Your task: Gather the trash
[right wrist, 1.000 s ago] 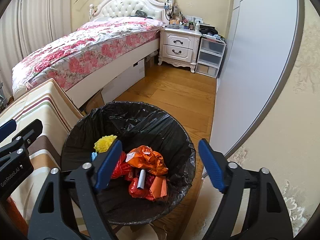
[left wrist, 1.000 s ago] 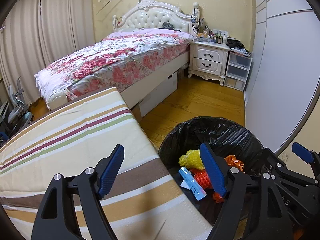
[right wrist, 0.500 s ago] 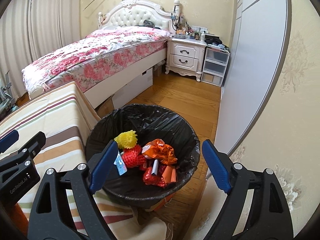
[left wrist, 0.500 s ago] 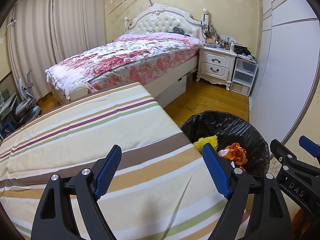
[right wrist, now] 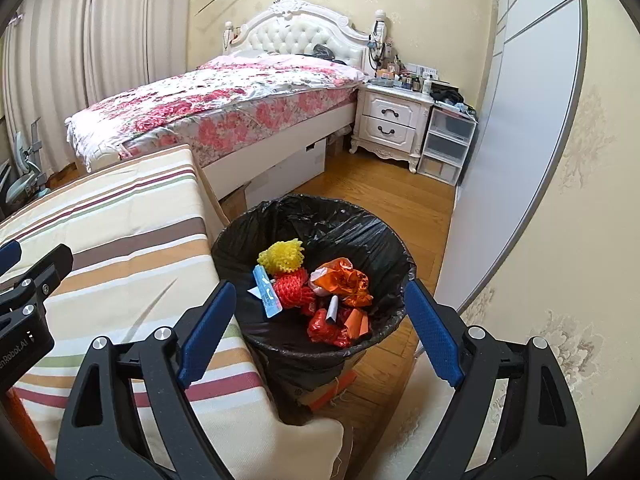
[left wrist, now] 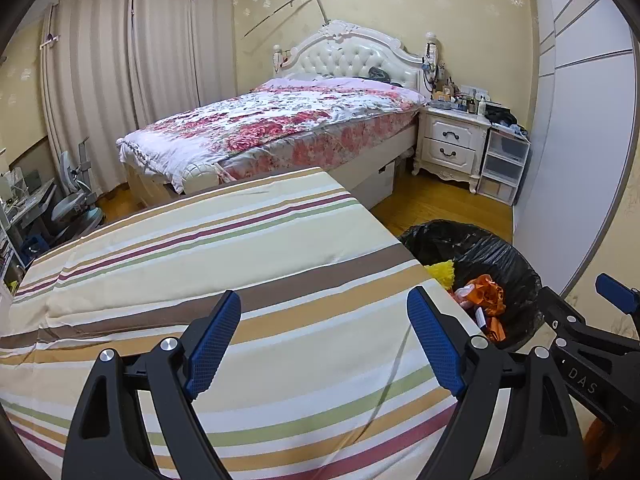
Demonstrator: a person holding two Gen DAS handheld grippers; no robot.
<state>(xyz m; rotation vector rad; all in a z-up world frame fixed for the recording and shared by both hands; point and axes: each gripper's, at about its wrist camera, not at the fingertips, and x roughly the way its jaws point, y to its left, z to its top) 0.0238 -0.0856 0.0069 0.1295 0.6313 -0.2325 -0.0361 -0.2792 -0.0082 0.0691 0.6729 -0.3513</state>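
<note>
A bin lined with a black bag (right wrist: 360, 224) stands on the wood floor beside a striped cloth surface (right wrist: 120, 232). It holds a yellow foam net (right wrist: 280, 256), a red net (right wrist: 292, 290), orange wrappers (right wrist: 344, 280) and a blue and white packet (right wrist: 266, 290). My right gripper (right wrist: 320, 336) is open and empty, above the bin's near rim. My left gripper (left wrist: 324, 346) is open and empty over the striped cloth (left wrist: 200, 256); the bin (left wrist: 492, 256) shows at its right.
A bed with a floral cover (left wrist: 280, 124) lies behind the striped surface. A white nightstand (left wrist: 452, 144) and plastic drawers (left wrist: 502, 164) stand at the back right. A white sliding wardrobe door (right wrist: 512, 120) runs along the right. A desk chair (left wrist: 76, 200) is at the far left.
Both grippers have pulled back and up from the bin. The left view has swung left from the bin onto the striped cloth. Both grippers stay open and empty.
</note>
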